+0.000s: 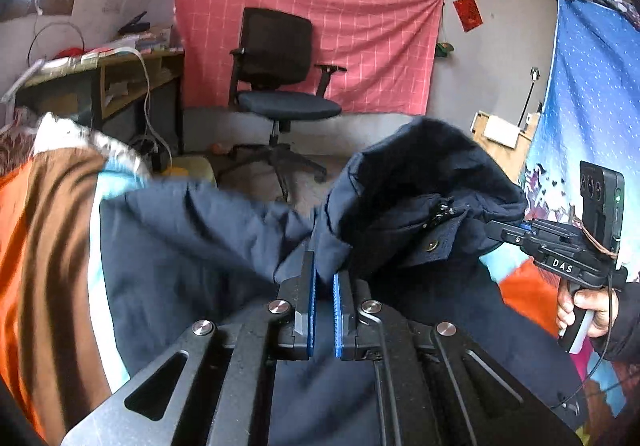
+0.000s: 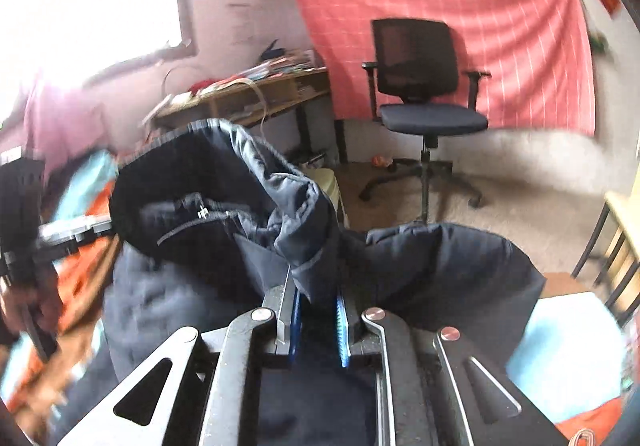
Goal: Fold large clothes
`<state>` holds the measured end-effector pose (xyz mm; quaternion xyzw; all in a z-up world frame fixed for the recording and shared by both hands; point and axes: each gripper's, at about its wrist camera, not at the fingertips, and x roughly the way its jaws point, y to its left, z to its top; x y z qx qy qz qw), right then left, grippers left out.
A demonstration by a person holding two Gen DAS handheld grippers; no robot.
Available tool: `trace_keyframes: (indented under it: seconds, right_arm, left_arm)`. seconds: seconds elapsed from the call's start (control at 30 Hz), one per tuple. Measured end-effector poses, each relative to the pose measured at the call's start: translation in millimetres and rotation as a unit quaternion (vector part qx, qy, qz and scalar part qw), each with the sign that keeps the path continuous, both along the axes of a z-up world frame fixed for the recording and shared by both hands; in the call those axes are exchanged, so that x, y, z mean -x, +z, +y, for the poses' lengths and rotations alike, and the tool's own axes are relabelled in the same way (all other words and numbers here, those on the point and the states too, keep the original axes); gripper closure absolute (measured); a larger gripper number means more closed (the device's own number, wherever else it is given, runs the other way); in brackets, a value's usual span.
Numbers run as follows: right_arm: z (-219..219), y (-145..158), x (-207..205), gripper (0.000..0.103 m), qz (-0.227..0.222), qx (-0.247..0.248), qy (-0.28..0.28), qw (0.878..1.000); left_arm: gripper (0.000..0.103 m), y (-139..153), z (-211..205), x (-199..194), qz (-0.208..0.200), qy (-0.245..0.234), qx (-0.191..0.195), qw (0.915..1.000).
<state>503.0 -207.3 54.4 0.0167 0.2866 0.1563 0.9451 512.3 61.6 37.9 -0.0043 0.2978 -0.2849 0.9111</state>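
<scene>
A dark navy padded jacket [image 1: 208,238] with a hood [image 1: 420,174] hangs lifted over a striped bedspread [image 1: 48,246]. My left gripper [image 1: 324,270] is shut on a fold of the jacket's fabric, pinched between its blue pads [image 1: 312,306]. In the left wrist view my right gripper [image 1: 494,231] reaches in from the right, held by a hand [image 1: 584,310], its tips buried in the jacket beside a snap flap. The right wrist view shows my right gripper [image 2: 316,288] shut on a thick navy fold, with the hood and zipper [image 2: 200,214] bunched to the left.
A black office chair [image 1: 280,86] stands on the floor ahead, before a red checked cloth [image 1: 360,38] on the wall. A cluttered desk [image 1: 120,70] is at the left. A blue patterned cloth [image 1: 592,106] hangs at the right. A wooden chair [image 2: 616,246] is at the right edge.
</scene>
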Motion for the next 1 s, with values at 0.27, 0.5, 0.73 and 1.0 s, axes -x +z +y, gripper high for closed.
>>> trace_keyframes:
  seconds: [0.27, 0.5, 0.73, 1.0]
  right_arm:
    - [11, -70, 31, 0.09, 0.043, 0.021, -0.021, 0.999]
    - [10, -103, 11, 0.09, 0.068, 0.013, -0.039, 0.997]
    - [7, -98, 11, 0.089, 0.069, 0.014, -0.036, 0.997]
    - [6, -95, 19, 0.09, 0.064, 0.022, -0.033, 0.997]
  left_arm:
    - [0.098, -52, -5, 12, 0.039, 0.028, 0.013, 0.9988]
    - [0.098, -76, -13, -7, 0.054, 0.04, -0.003, 0.9977]
    - [0.098, -65, -7, -5, 0.053, 0.03, -0.01, 0.9981]
    - [0.094, -38, -3, 9, 0.04, 0.002, -0.016, 0.9991]
